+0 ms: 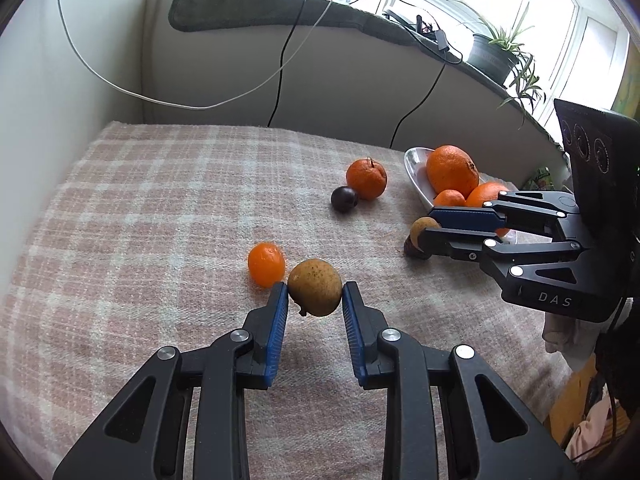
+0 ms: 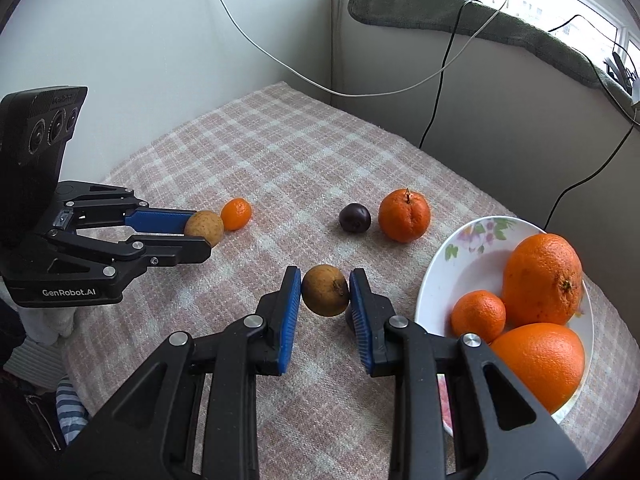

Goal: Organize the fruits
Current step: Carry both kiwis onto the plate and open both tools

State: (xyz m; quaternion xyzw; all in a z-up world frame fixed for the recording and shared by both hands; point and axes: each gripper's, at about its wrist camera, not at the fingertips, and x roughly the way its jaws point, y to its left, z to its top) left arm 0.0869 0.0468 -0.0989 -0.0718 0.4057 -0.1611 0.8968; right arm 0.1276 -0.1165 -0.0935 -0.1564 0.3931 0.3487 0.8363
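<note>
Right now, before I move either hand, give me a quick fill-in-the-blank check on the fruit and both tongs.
1. Each of the two tongs, the left tongs and the right tongs, is closed on a ____ fruit.
2. The plate holds ____ orange fruits.
3. The dark plum lies on the checked cloth right beside a ____.
4. The small orange fruit by the left tongs lies on the ____.

Missing words: brown; three; tangerine; cloth

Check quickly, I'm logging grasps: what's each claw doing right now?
Left claw: shut on a brown fruit.
Right claw: shut on another brown fruit.
</note>
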